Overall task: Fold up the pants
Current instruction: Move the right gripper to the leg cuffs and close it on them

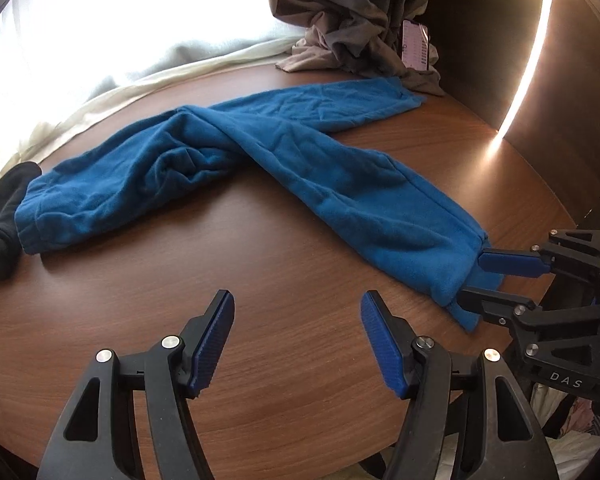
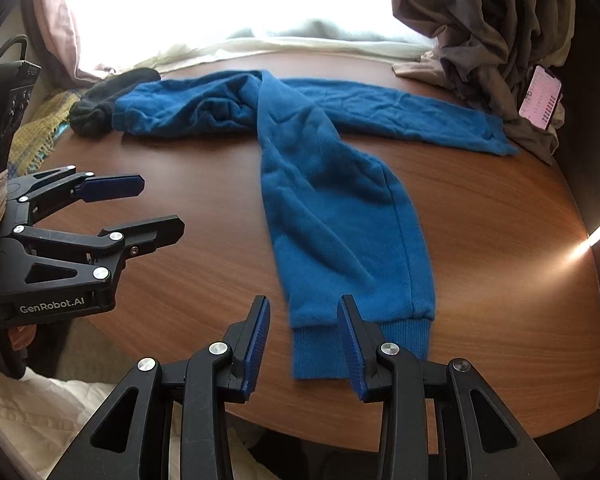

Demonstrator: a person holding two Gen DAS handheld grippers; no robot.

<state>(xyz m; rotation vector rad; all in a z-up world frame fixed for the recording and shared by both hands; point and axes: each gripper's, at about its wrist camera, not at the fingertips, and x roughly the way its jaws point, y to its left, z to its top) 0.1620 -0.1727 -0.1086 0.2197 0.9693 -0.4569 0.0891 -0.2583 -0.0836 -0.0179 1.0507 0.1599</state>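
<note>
Blue fleece pants [image 1: 284,148] lie spread on a round wooden table [image 1: 260,280], also in the right wrist view [image 2: 328,200]. One leg runs to the back right, the other toward the near edge, and the waist part is bunched at the left. My right gripper [image 2: 304,340] is open, its jaws on either side of the left part of the near leg's ribbed cuff [image 2: 404,340]; it also shows in the left wrist view [image 1: 470,278]. My left gripper [image 1: 298,340] is open and empty over bare wood left of that cuff, also in the right wrist view [image 2: 162,206].
A black garment [image 1: 4,216] lies at the table's left edge beside the bunched end. Brown curtains and crumpled cloth [image 1: 352,40] sit at the back right with a lit phone [image 2: 540,98] propped there. White cloth lines the window edge. A dark wall stands on the right.
</note>
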